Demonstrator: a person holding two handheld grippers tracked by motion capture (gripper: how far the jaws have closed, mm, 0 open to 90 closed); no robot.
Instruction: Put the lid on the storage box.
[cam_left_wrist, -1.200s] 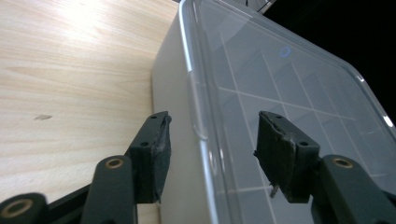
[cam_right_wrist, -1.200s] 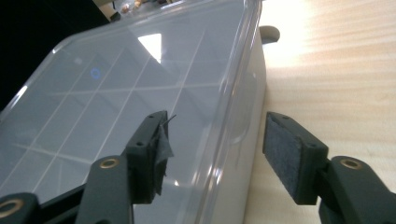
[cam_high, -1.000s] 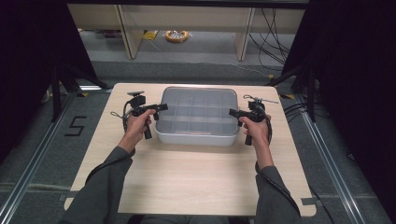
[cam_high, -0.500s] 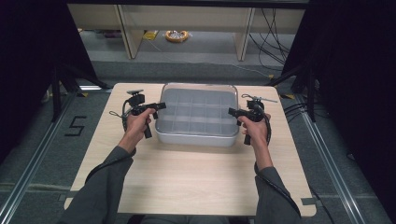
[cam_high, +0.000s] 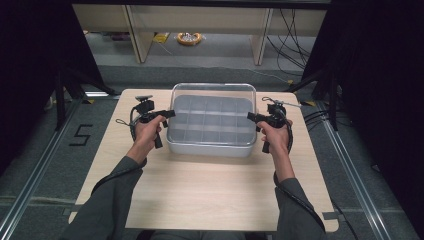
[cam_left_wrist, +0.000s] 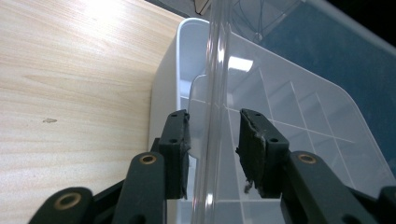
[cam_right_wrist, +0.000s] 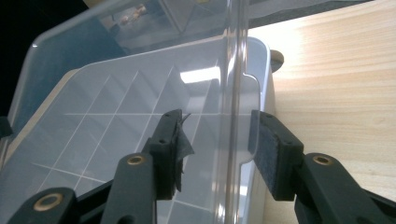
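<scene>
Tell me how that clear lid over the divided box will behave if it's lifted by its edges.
The clear lid looks thin, so it is probably light and may flex in the middle. Its glossy, reflective surface could slip from a grip. The divided box looks empty, so it might come up too.

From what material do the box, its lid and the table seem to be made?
Compartment box: probably milky, semi-translucent plastic, since the divider grid shows through its smooth walls.
Lid: clear glossy plastic, with bright reflections and the grid visible through it.
Table: pale wood or wood-look laminate, matte, with visible grain lines.
</scene>
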